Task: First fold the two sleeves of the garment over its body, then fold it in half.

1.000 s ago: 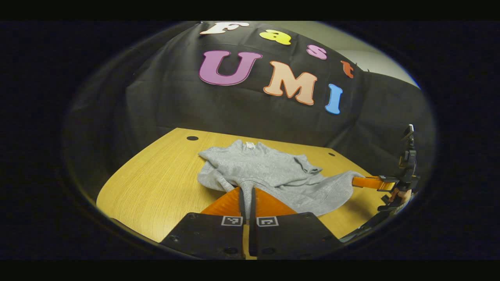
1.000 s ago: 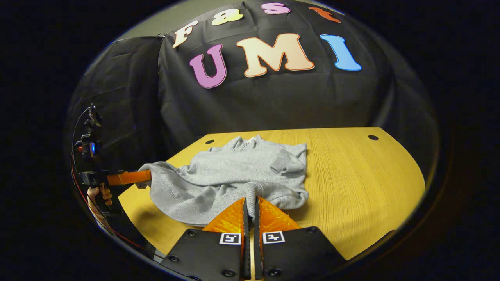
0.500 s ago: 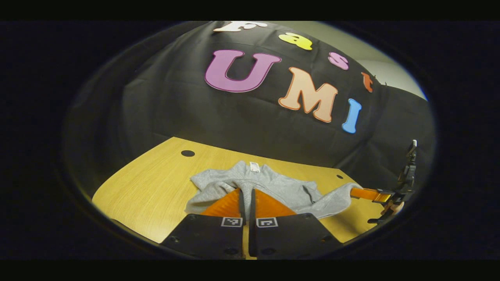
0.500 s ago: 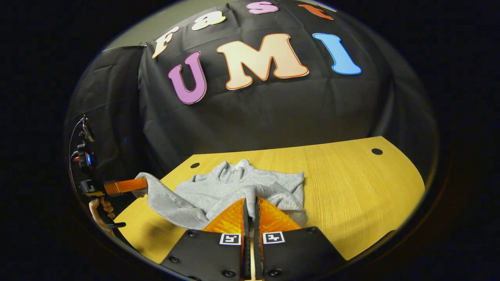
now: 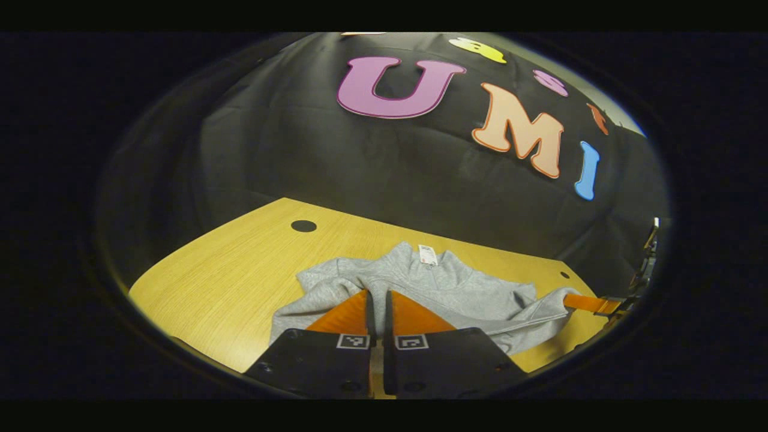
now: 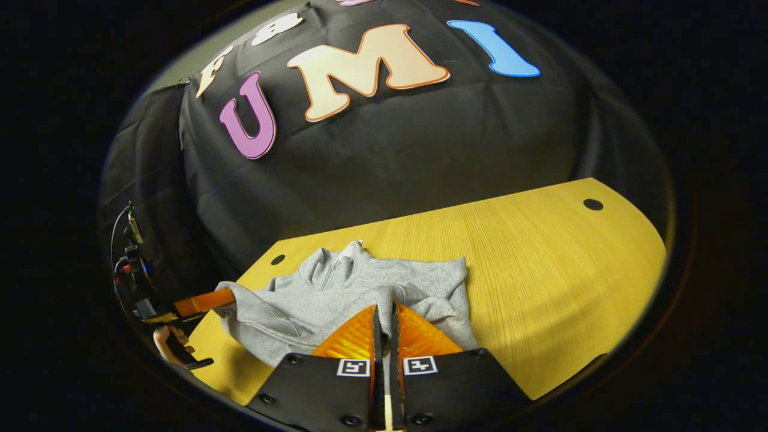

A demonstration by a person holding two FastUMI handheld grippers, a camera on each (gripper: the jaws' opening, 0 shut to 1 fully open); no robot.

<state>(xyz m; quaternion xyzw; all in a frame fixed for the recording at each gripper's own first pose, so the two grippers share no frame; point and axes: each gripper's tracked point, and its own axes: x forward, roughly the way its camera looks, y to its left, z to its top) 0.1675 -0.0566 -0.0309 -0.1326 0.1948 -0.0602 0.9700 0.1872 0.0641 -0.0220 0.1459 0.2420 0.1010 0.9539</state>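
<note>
Left gripper (image 5: 377, 295) and right gripper (image 6: 384, 309), fingers closed on the hem of a grey zip-neck sweatshirt (image 6: 354, 288), lower centre, above wooden table (image 6: 540, 270).

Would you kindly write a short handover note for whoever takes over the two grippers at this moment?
Left gripper: jaws shut on the grey garment at its near edge.
Right gripper: jaws shut on the same near edge, at the other end.
The garment lies on the wooden table, collar toward the booth wall, with the near edge raised off the table between the two grippers.
Done: both sleeves appear to be folded in over the body.
Left: carry the near edge forward to the collar, lay it flat, open both jaws.
</note>
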